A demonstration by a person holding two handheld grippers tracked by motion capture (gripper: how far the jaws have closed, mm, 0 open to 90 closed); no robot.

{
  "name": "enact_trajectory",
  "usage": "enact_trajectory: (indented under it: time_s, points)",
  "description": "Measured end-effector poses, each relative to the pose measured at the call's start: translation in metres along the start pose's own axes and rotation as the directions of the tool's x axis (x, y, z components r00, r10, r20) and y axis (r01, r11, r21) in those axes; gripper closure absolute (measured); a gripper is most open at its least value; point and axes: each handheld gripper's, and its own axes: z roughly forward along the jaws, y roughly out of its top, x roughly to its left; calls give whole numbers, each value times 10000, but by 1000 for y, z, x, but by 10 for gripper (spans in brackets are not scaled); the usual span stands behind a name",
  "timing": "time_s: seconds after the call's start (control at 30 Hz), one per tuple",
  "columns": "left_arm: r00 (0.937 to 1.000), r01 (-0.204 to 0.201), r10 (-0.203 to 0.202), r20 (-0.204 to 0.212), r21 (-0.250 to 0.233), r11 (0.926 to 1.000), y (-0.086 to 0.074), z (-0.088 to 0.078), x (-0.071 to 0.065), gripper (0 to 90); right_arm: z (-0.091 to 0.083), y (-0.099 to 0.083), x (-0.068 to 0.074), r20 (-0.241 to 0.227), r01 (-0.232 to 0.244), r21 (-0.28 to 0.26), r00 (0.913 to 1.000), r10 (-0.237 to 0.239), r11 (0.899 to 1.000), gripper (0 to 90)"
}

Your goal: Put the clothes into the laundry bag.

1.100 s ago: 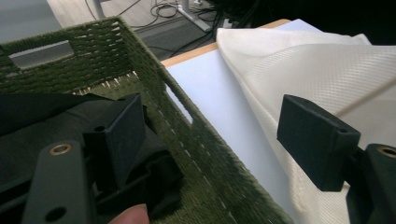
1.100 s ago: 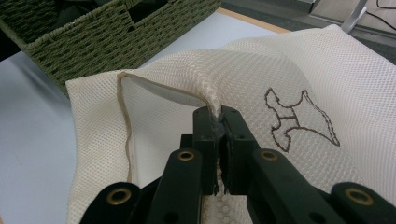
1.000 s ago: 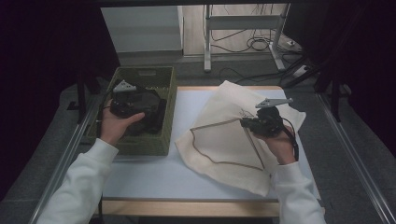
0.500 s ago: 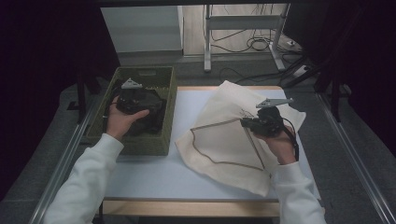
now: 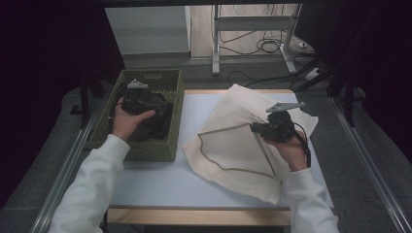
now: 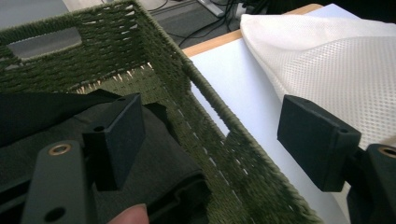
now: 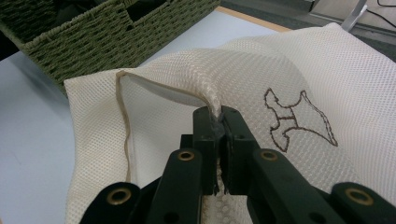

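The right hand-held gripper pinches a thin fold of the cream mesh bag, lifting its mouth off the table; so narrow a bite could slip free and let the opening fall flat. The left hand-held gripper, jaws spread wide, hovers over the dark clothes in the green basket. One jaw sits outside the wall, so closing now could catch the rim instead of the cloth.

A basket sat at the table's left with dark cloth in it; a mesh bag lay to its right.
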Motion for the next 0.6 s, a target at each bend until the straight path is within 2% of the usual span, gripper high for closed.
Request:
enact_trajectory:
  time_s: [0.6]
  points:
    - [9992,270,-260,-306,328,9991,7,22,18,229,0,0,-1,31,-22,-8,10000,22,10000,855]
